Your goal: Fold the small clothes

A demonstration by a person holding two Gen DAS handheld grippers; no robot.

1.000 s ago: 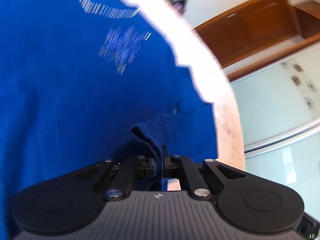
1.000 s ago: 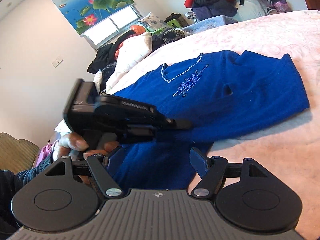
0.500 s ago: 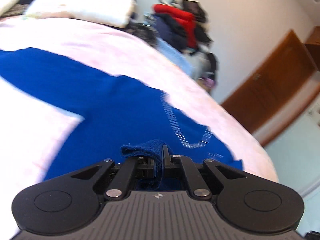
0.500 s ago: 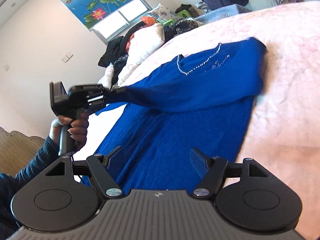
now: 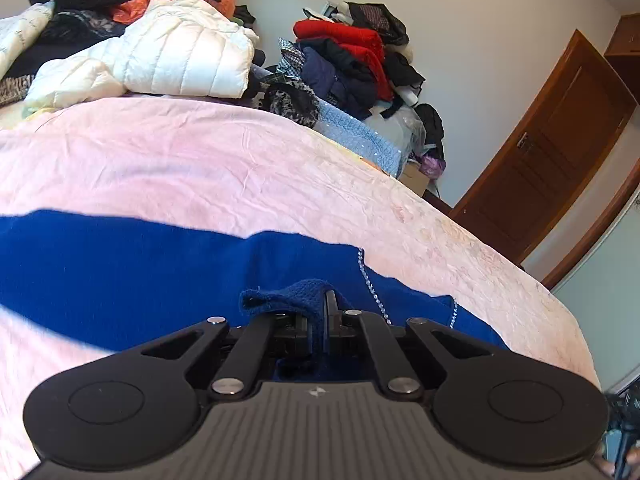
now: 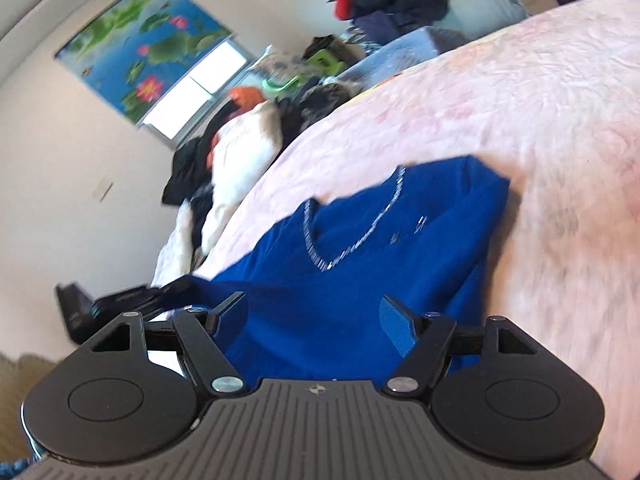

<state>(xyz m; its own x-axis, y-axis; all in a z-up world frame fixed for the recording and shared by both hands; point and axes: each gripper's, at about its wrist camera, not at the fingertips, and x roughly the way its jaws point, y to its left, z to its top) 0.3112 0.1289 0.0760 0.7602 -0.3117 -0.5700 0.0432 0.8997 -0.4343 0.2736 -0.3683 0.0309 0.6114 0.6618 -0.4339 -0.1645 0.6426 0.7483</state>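
A blue knit sweater [image 5: 120, 256] with a rhinestone neckline lies on the pink bed cover [image 5: 200, 160]. My left gripper [image 5: 320, 312] is shut on a knit cuff of the sweater [image 5: 280, 294], held low over the garment. In the right wrist view the sweater [image 6: 360, 248] lies partly folded, its neckline facing up. My right gripper [image 6: 314, 316] is open and empty just above the sweater's near part. The left gripper [image 6: 120, 300] shows at the left, with the blue sleeve stretched to it.
Piles of clothes stand along the far side of the bed: a white puffer jacket [image 5: 180, 56], red and dark garments [image 5: 352, 52], a light blue knit [image 5: 360, 132]. A wooden door [image 5: 552, 152] is at the right. A window with a lotus blind [image 6: 160, 64] is on the wall.
My left gripper has pulled the sleeve cuff across the sweater to the left, away from the body, and swung to face the far clothes piles. My right gripper has moved closer over the sweater, still open.
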